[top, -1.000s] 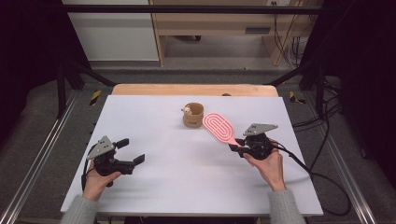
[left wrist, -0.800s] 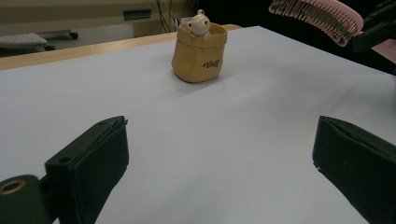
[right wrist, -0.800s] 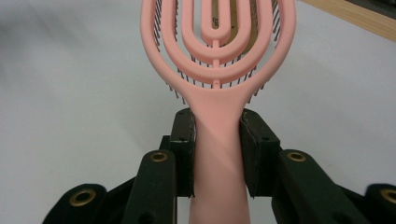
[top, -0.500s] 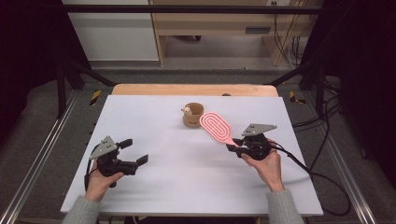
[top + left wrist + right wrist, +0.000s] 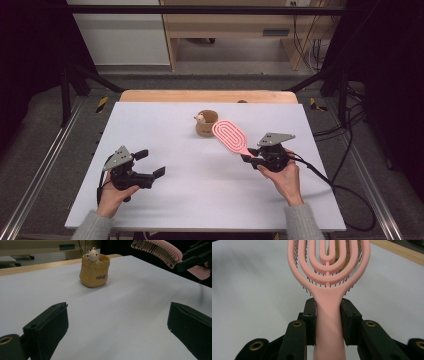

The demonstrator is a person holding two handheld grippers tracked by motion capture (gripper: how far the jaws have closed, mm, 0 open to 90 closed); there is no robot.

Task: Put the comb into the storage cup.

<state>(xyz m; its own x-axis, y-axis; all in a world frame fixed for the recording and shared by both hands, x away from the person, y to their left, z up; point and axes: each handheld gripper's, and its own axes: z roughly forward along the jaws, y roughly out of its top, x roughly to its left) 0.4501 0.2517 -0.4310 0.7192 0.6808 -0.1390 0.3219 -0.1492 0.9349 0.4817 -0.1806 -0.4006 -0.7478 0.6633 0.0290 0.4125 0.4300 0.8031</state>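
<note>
Pink plastic is what I have in my right gripper: a vented hairbrush whose handle sits clamped between the two black jaws, as the right gripper view shows, with both pads pressed flat against its sides. The hairbrush head reaches out past the jaw tips, bristles facing down, raised off the white table. In the high view the head lies just beside a small tan pot with a little animal figure peeking over its rim, and partly overlaps it from that angle; I cannot tell whether the two touch. In the left gripper view the hairbrush hangs in the air, to the right of the pot and apart from it.

My left gripper is at the near left of the table, well apart from the pot. Its jaws stand wide apart with nothing between them, only bare tabletop ahead.
</note>
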